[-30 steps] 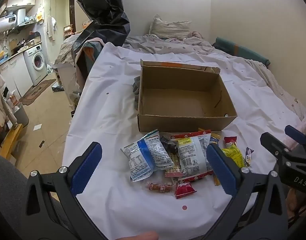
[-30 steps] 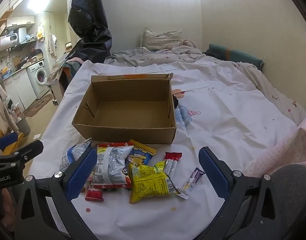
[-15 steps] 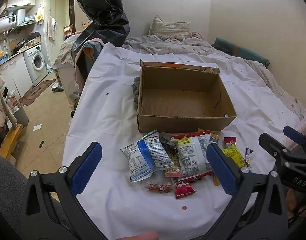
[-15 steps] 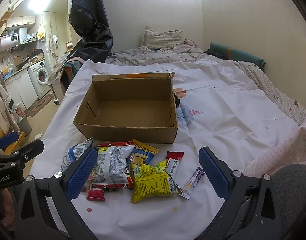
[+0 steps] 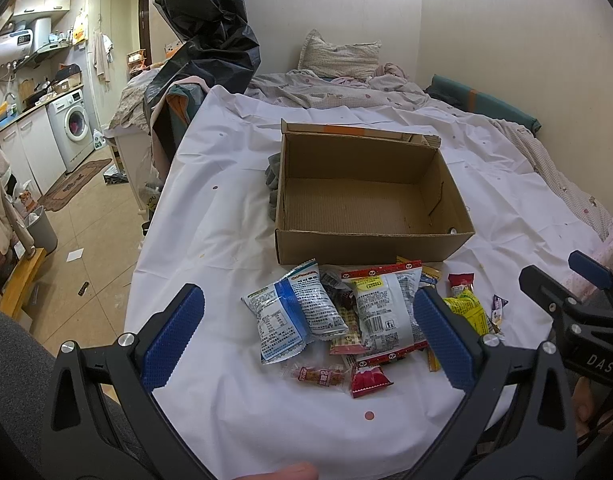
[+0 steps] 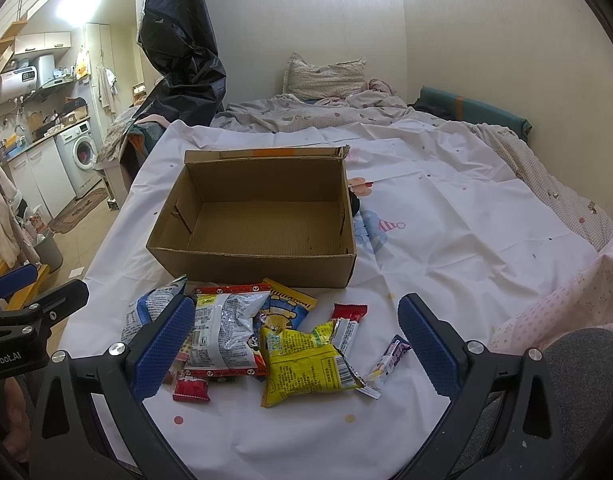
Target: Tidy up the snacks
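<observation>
An empty open cardboard box (image 5: 370, 204) (image 6: 262, 224) stands on the white sheet. In front of it lies a pile of snacks: a blue-white packet (image 5: 290, 314), a silver packet with red edges (image 5: 386, 308) (image 6: 222, 332), a yellow packet (image 6: 306, 360) (image 5: 464, 308), a red bar (image 6: 348, 320), a small purple bar (image 6: 392, 354), and small red sweets (image 5: 368, 378). My left gripper (image 5: 308, 338) is open and empty, hovering just short of the pile. My right gripper (image 6: 296, 344) is open and empty, also above the near side of the pile.
The sheet covers a bed (image 6: 466, 232) with a pillow (image 5: 338, 56) and crumpled quilt at the back. A black plastic bag (image 5: 210, 32) hangs at the back left. The bed's left edge drops to a tiled floor (image 5: 94, 216) with a washing machine (image 5: 72, 124).
Both grippers have crept slightly forward toward the pile; the box and snacks look a little nearer. Nothing has been taken hold of.
</observation>
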